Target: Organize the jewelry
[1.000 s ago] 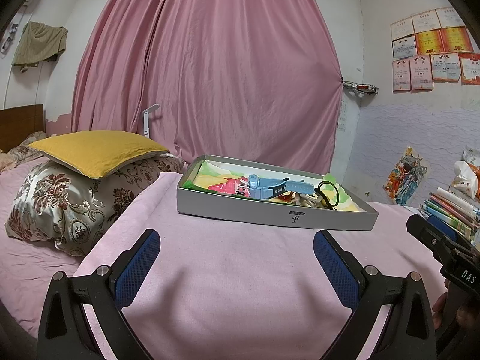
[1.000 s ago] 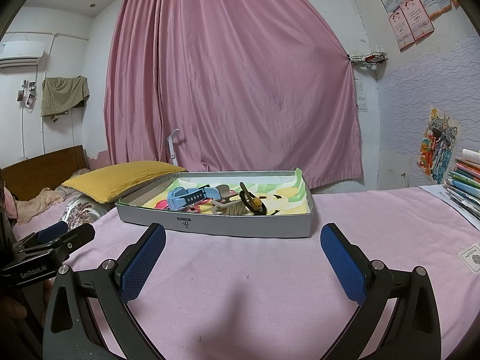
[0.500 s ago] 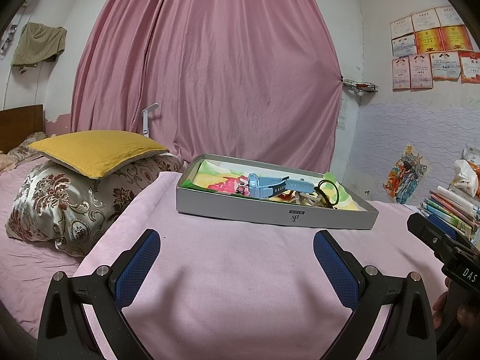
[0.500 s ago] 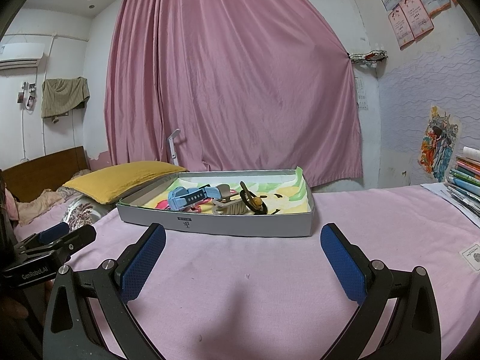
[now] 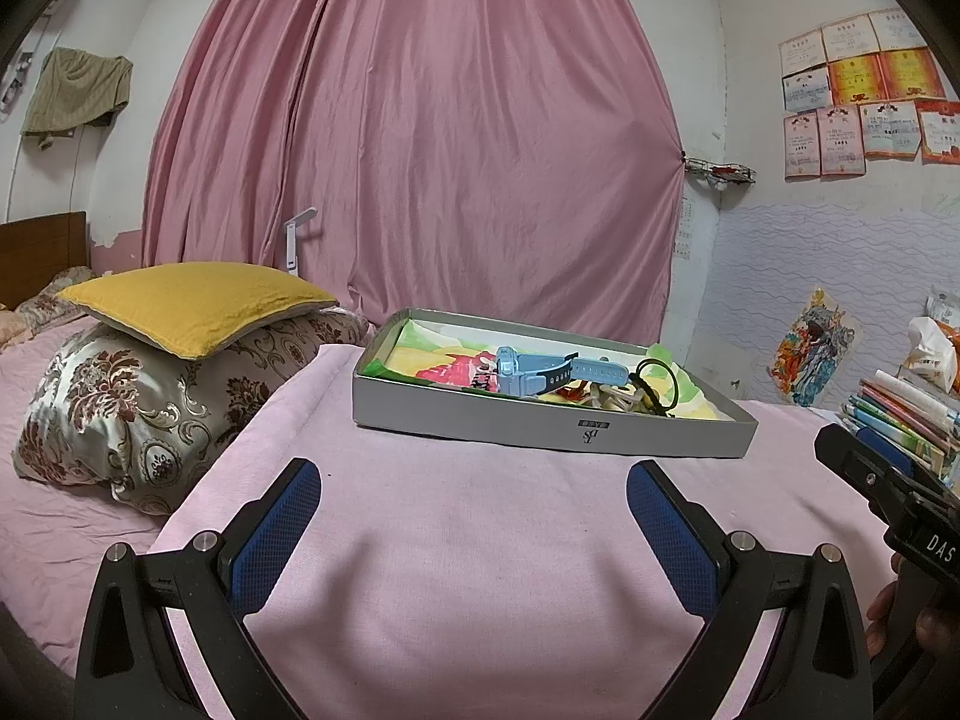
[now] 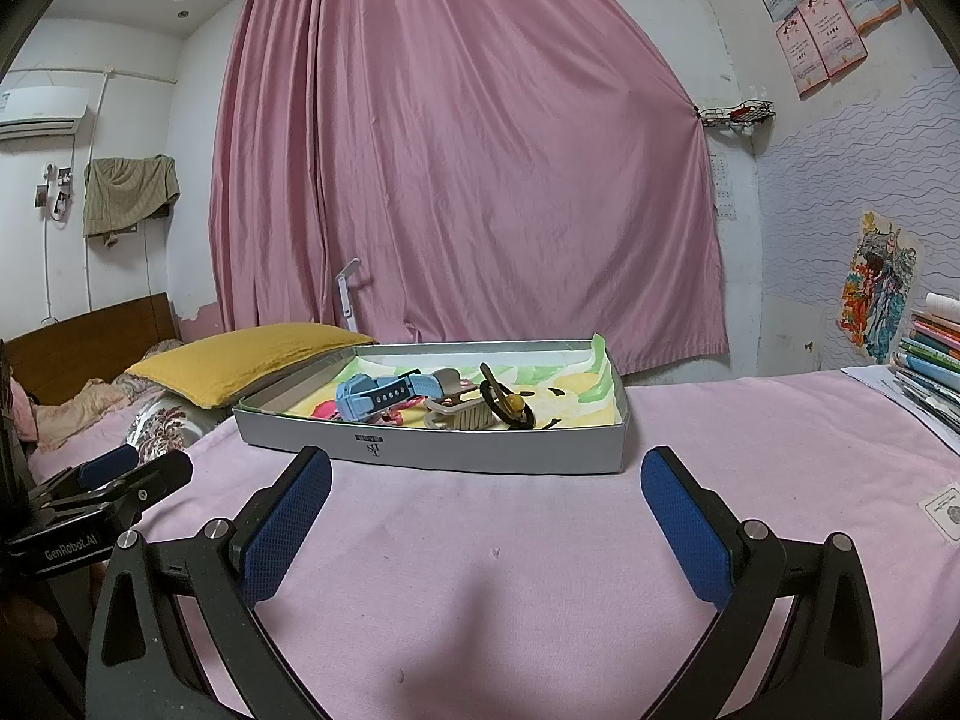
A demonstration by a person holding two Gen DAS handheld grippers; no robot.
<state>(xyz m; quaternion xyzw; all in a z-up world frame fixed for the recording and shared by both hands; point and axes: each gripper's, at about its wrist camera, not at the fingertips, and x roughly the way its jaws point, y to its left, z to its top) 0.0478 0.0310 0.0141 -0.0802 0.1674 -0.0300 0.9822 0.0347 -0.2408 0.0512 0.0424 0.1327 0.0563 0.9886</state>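
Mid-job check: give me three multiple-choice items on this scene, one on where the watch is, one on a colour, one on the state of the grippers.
1. Where is the watch?
A. in the tray
B. on the yellow pillow
C. on the books

2. What colour is its strap?
A. red
B. light blue
C. white

3. How are the left gripper and right gripper?
A. both shut
B. one holds the watch
C. both open, holding nothing

Answers: 1 A, it lies among the items inside the tray; 2 B, the strap is light blue; 3 C, the fingers are spread over bare pink cloth.
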